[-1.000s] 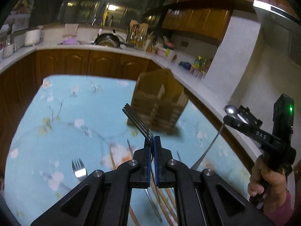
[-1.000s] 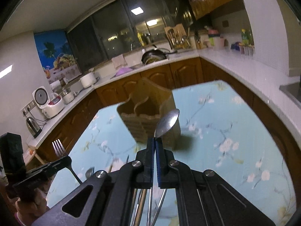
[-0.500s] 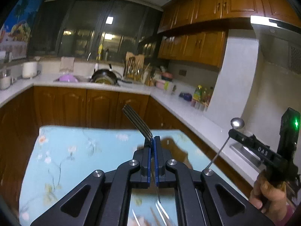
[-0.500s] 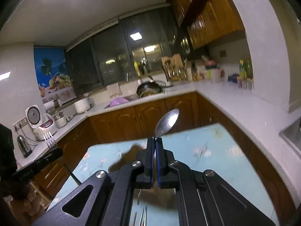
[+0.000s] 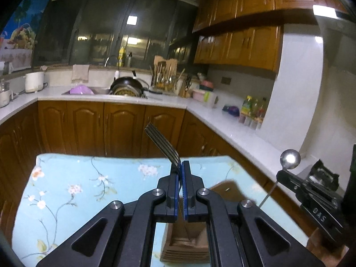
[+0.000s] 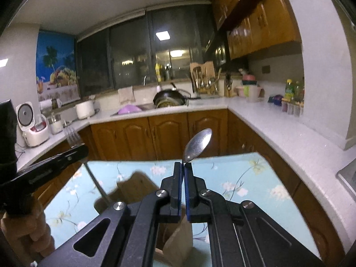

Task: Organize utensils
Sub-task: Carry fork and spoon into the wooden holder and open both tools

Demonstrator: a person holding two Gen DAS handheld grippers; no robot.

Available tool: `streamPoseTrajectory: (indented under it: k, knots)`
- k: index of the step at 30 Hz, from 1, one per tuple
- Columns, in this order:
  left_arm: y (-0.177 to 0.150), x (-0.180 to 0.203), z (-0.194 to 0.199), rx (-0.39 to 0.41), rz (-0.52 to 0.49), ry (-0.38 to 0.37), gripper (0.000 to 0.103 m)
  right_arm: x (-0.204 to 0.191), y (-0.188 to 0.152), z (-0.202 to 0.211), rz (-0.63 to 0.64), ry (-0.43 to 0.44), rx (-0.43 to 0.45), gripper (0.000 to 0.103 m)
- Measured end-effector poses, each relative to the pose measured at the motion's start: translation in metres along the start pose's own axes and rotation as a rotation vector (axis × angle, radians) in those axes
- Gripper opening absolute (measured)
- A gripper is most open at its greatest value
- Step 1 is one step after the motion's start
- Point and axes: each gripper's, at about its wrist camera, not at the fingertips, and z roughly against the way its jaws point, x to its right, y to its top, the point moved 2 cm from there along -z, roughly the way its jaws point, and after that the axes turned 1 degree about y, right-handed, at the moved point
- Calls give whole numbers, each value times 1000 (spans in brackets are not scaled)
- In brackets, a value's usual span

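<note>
My left gripper [image 5: 180, 166] is shut on a steel fork [image 5: 161, 143], tines up and handle pointing down over a brown wooden utensil holder [image 5: 189, 242] just below the fingers. My right gripper [image 6: 184, 168] is shut on a steel spoon [image 6: 198, 143], bowl up, above the same holder [image 6: 135, 187]. In the left wrist view the right gripper [image 5: 287, 175] with its spoon [image 5: 290, 159] is at the right. In the right wrist view the left gripper [image 6: 82, 150] with its fork [image 6: 72, 135] is at the left. Both handle ends are hidden behind the grippers.
The holder stands on a table with a light blue flowered cloth [image 5: 89, 184]. Behind it run wooden cabinets [image 5: 106, 129] under a white L-shaped counter [image 5: 222, 124] with a sink, a pan [image 5: 126, 86], jars and bottles. A rice cooker [image 6: 33, 124] stands at the left.
Both grippers have tilted up and moved forward over the holder, which is now right beneath them. The loose utensils on the table have dropped out of view. Fork and spoon stay gripped.
</note>
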Motion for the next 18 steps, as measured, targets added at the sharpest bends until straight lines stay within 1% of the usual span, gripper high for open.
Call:
streamPoseTrajectory:
  k: [4,5,6,8,9,10,11,13,18]
  knots:
    - [-19,1,-20,-33,5,10,1,2,-13,-9,6,15,-34,2]
    - [-13,1,-21,-37,7,9,1,3,-18,-11,8,24,-46,2]
    - [-19,1,-26,-47,5,8,2,4,-19,-13,8,29,-52,2]
    - [-13,3,-30,-59,-1,5,3,5,-26,-18,8,43,-80,2]
    - [-5,3,-23,-64,-3,2,3,6,-28,-18,6,44,-86,2]
    - [-9,5,-28,-79,-13,3,3,6,-31,-19,7,47,-89,2]
    - [-8,5,-23,-89,-15,3,3,7,-32,-18,5,54,-84,2]
    - [-6,7,-13,-70,-23,8,3,9,-32,-17,3,62,-82,2]
    - [1,7,-6,-82,-1,-1,3,12,-34,-16,-22,76,-95,3]
